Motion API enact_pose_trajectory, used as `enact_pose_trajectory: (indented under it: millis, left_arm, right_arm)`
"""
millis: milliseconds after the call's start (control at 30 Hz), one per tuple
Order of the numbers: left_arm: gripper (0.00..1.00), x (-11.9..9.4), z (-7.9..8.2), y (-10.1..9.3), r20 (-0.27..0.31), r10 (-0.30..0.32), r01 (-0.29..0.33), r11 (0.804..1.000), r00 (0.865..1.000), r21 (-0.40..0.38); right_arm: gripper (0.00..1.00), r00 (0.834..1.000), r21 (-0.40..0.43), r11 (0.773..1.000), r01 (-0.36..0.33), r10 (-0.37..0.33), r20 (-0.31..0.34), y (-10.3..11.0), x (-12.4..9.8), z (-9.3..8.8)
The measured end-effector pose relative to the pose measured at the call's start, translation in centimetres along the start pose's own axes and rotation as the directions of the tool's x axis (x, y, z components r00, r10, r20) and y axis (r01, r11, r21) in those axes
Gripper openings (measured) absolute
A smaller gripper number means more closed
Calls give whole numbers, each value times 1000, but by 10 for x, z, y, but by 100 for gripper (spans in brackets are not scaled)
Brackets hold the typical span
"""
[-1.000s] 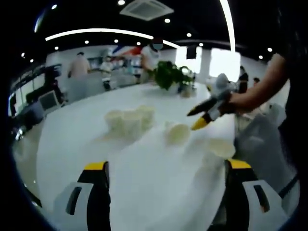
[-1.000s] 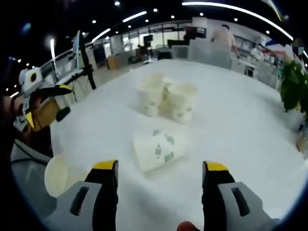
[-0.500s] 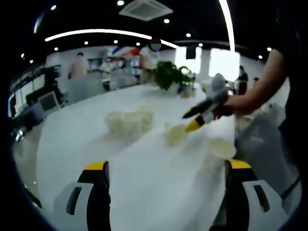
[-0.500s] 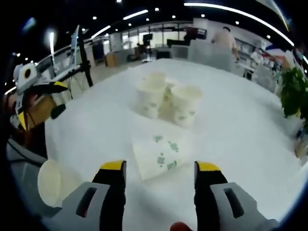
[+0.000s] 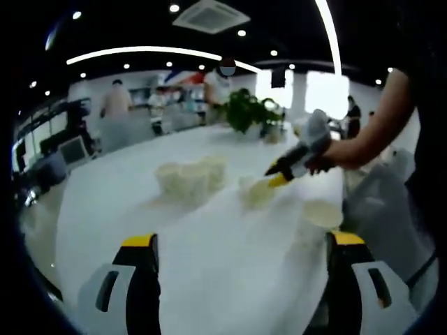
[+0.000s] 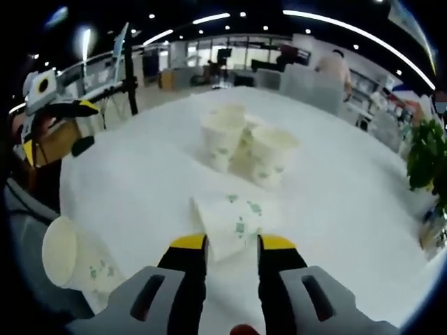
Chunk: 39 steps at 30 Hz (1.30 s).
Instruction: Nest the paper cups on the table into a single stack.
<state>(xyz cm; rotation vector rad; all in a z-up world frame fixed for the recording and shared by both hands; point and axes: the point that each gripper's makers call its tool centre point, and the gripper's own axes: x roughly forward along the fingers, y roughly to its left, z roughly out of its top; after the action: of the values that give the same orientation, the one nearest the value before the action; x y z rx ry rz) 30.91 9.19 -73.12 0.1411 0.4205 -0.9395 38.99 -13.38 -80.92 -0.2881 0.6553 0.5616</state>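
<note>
between the yellow-tipped jaws of the right gripper [image 6: 232, 244], drawn close around its base, a tipped paper cup [image 6: 234, 225] lies on its side on the white bench [image 6: 140, 178]; whether the tips press it cannot be told. the right gripper view brings out green leaf prints on this cup; no lettering can be read. beyond it three upright cups [image 6: 241, 143] stand touching in a cluster, and another fallen cup [image 6: 70, 255] lies at the bench edge, mouth showing. across the bench, the left gripper [image 5: 241, 244] hangs released, jaws wide, nothing between them. the left gripper view adds a potted plant [image 5: 248, 110] at the far end and people standing behind it.
</note>
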Motion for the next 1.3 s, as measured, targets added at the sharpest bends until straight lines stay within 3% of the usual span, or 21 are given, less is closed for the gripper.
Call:
enact_pose_trajectory:
  millis: [167,233,367,633,800,1067,1300]
  left_arm:
    - [99,0,1,1,5,7,-7,1000,1000,9]
    - [99,1,1,-1,7,4,-4,1000,1000,10]
    - [99,0,-3,-1,1,4,-4,1000,1000,-7]
    - [99,-5,-9,1,-7,12,-12,1000,1000,-27]
    - [99,-5,-13,-1,-22,11,-12,999,1000,-37]
    - [99,-2,-13,-2,-19,7,-7,999,1000,-42]
    - [99,1,-11,0,-15,3,-4,999,1000,-42]
  right_arm:
    - [16,1000,-8,1000,-2,2,-6,-2,3,-1]
    - [16,1000,46,999,-12,12,-3,-2,6,-2]
    - [14,1000,48,999,1,-1,-6,-7,9,-3]
    - [9,1000,10,1000,-4,4,-26,-12,19,-8]
    - [0,1000,-10,1000,-20,20,-11,-10,20,-6]
    - [0,999,-27,999,-32,32,8,-11,17,-2]
    - [0,999,11,999,-34,33,29,-19,10,-1]
